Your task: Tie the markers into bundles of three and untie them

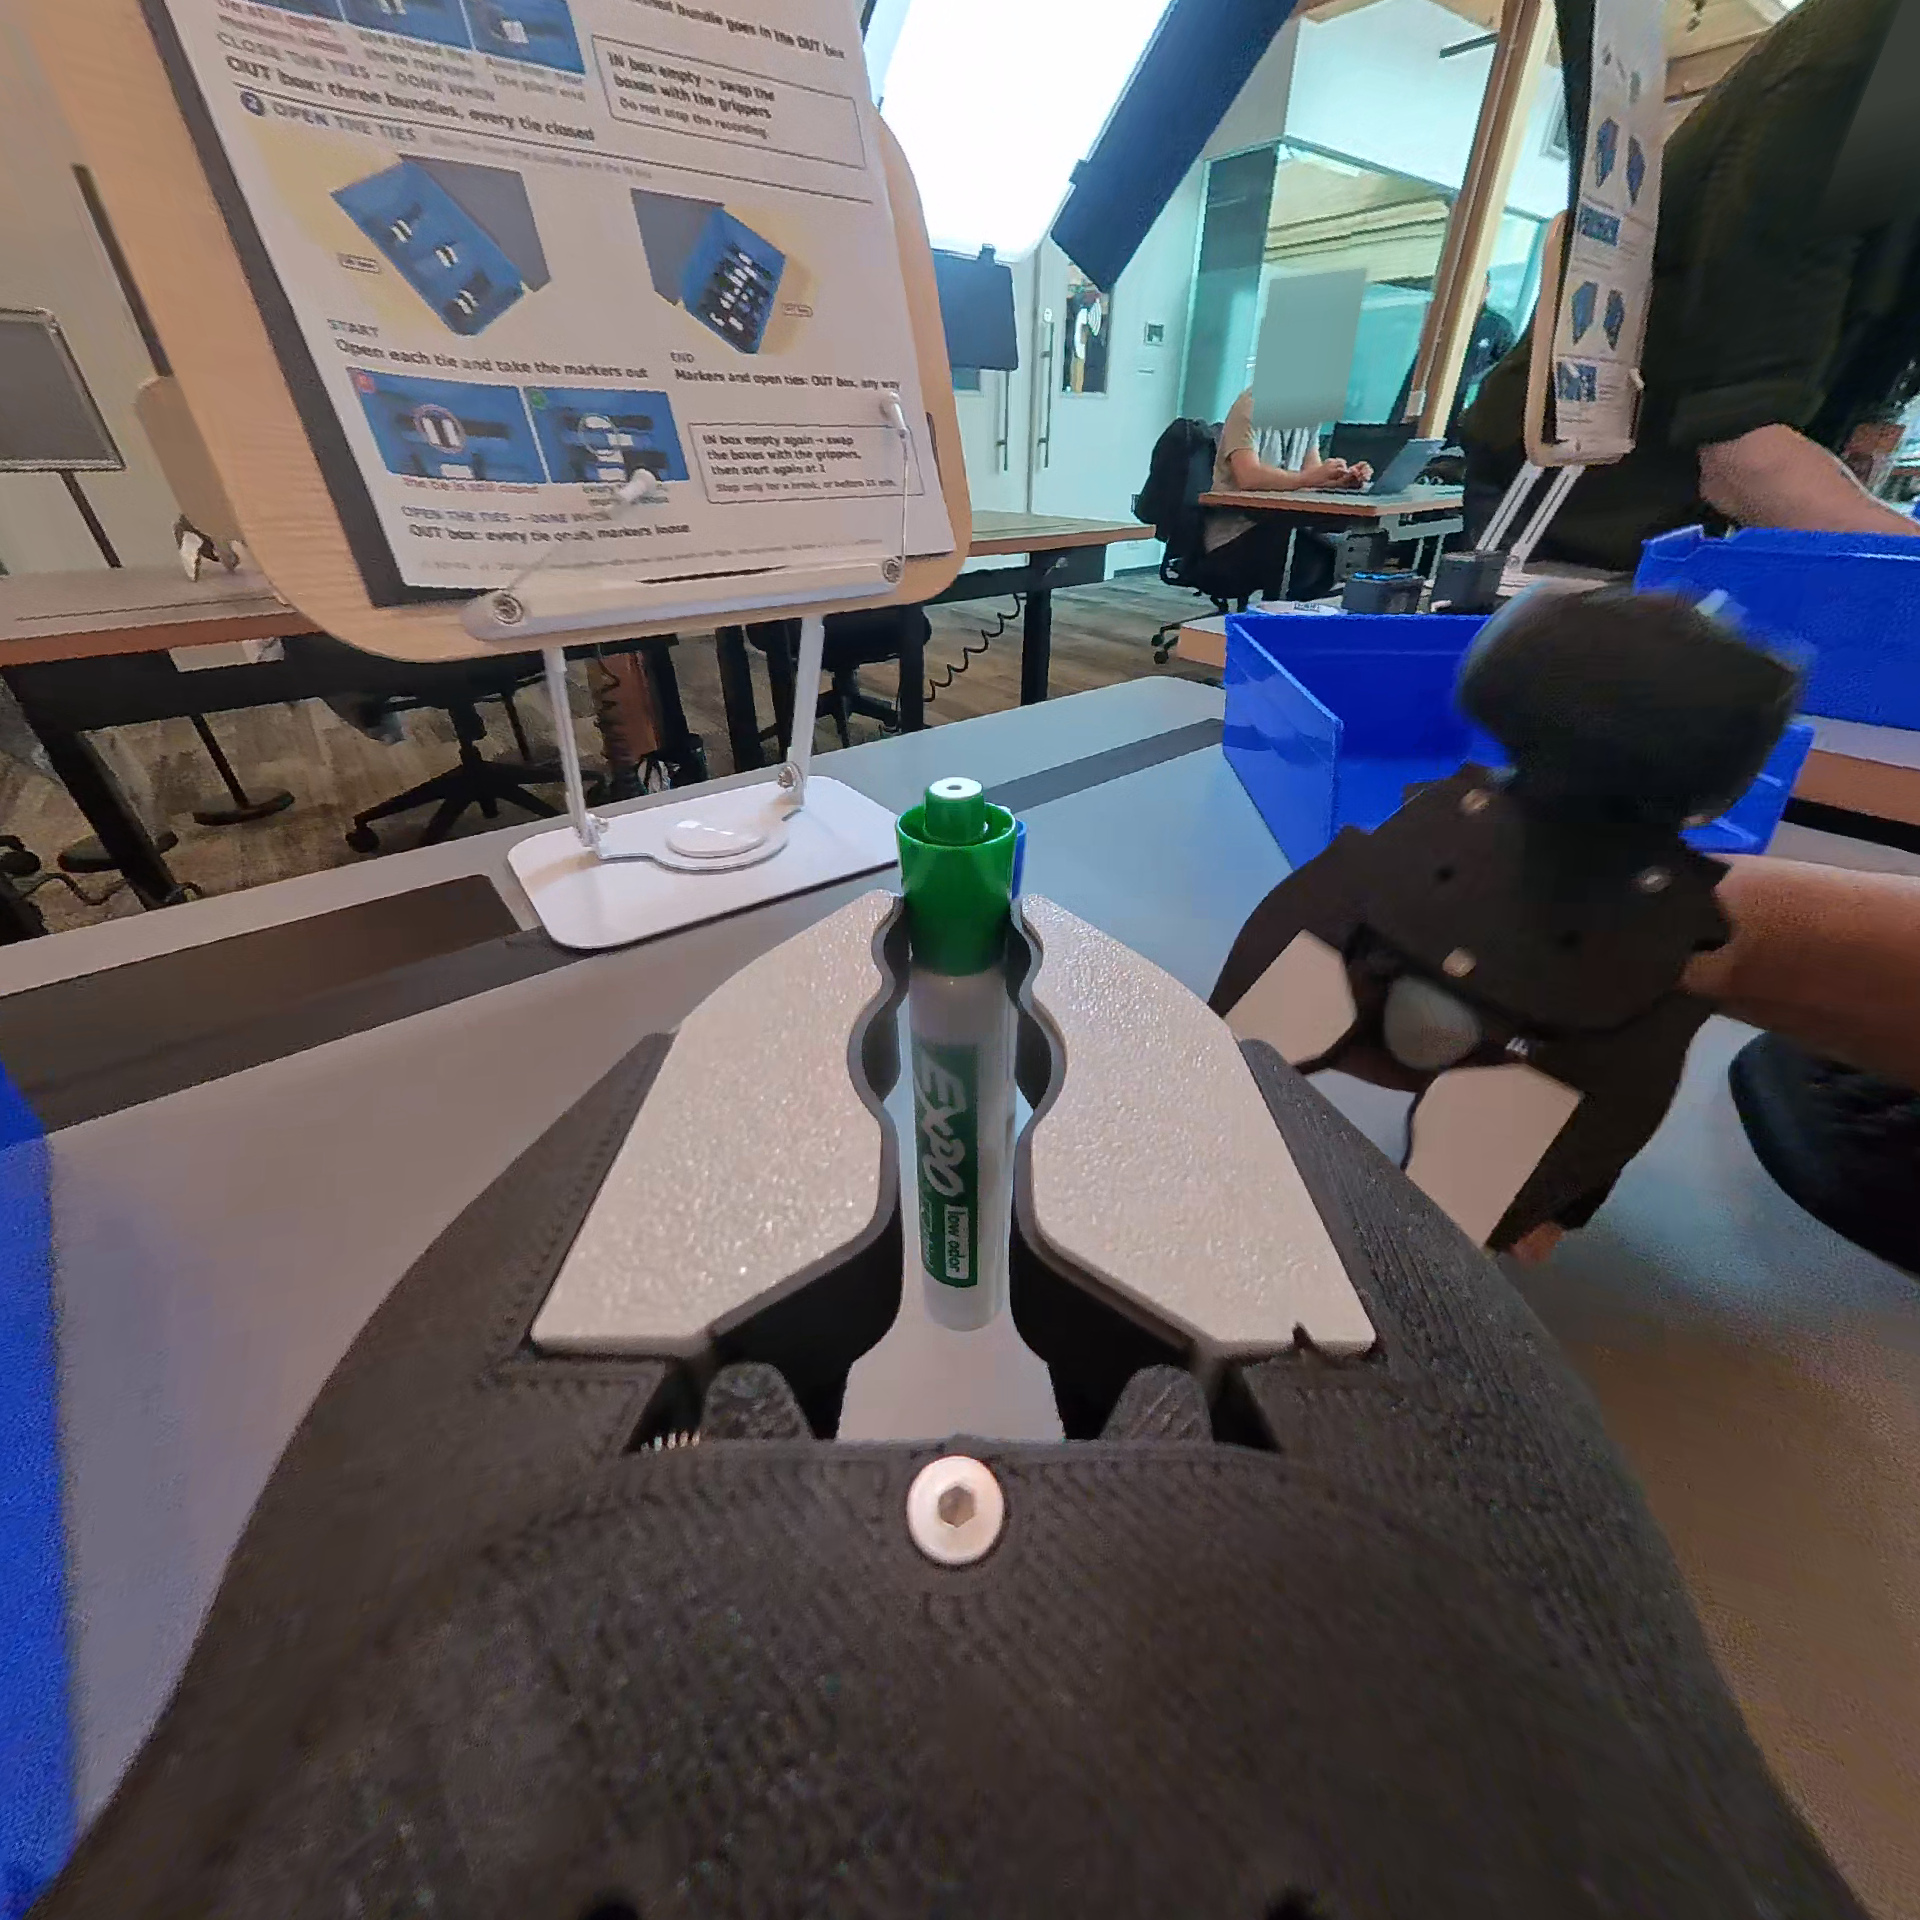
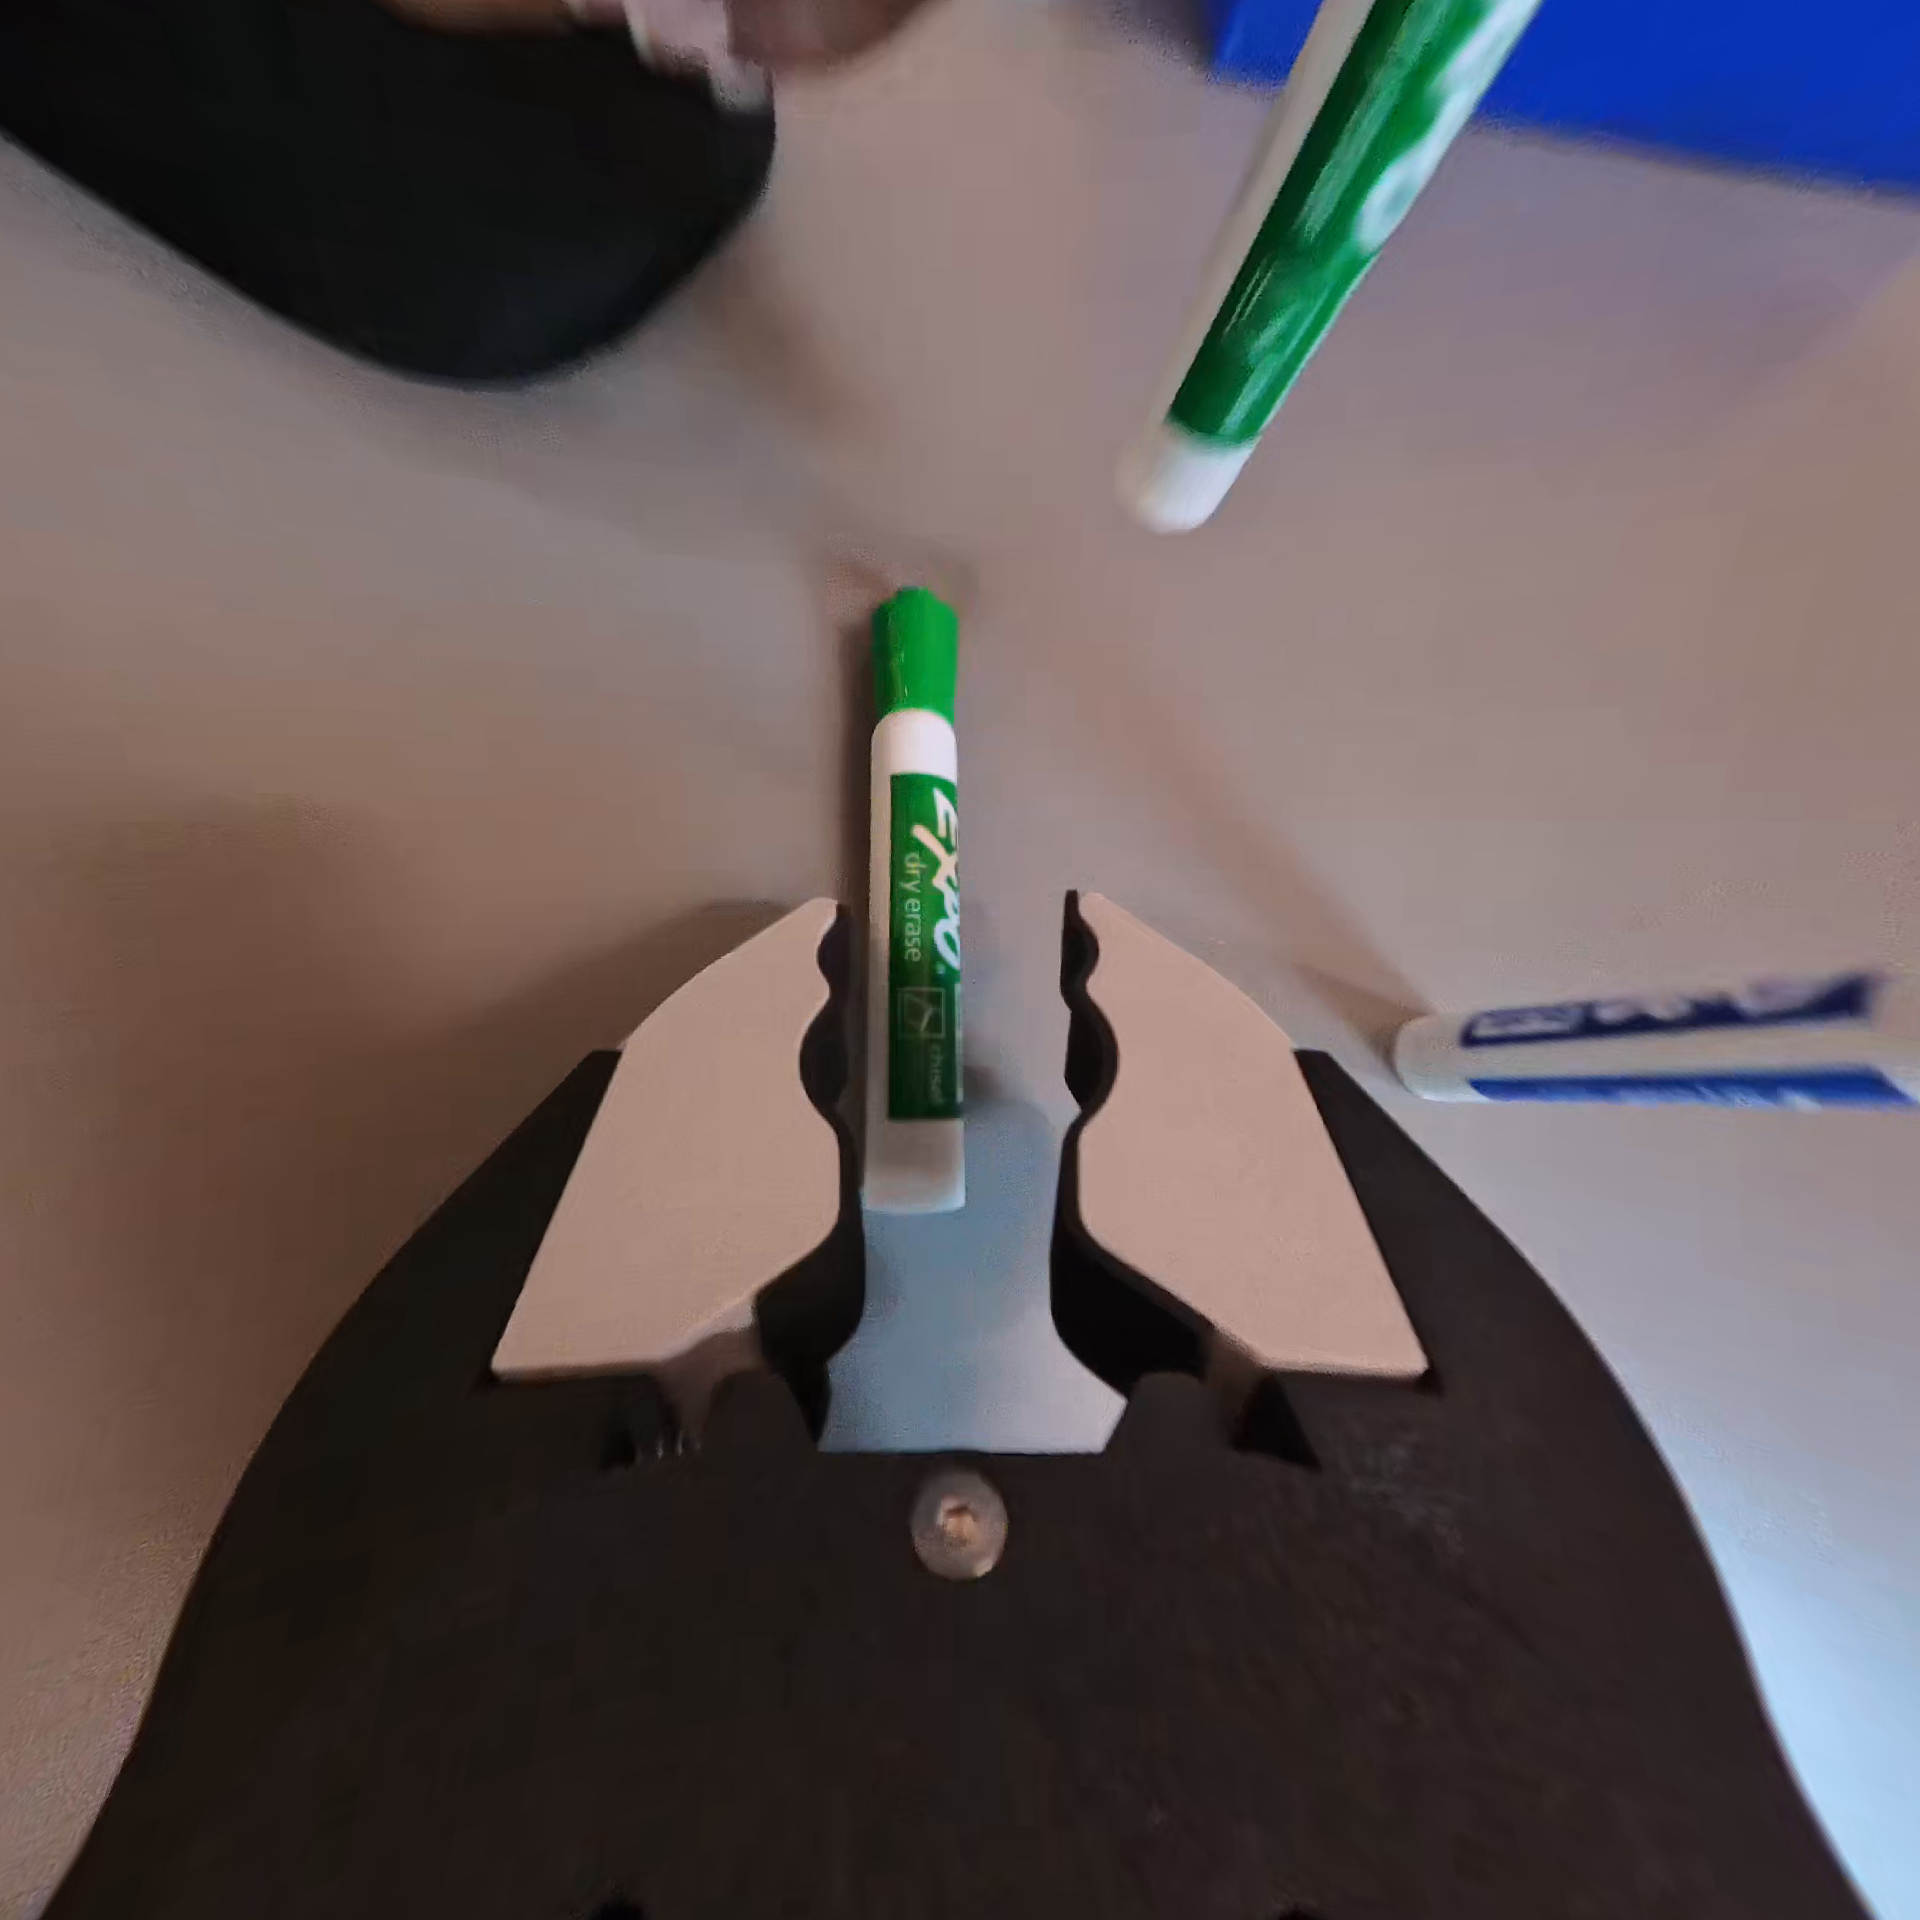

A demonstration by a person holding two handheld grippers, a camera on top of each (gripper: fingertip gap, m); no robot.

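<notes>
Lying between right claw fingers (unpinched): 1 green marker.

Open-plan office/lab, rows of desks, swivel chairs, laptop, glass partitions

Open office, brightly lit from a white overexposed window at top centre. Grey tabletop in the foreground, crossed by a dark strip. Beyond it, wood-topped desks on black legs, black swivel chairs on patterned grey carpet, glass partitions with pale timber frames, a dark monitor.
</notes>
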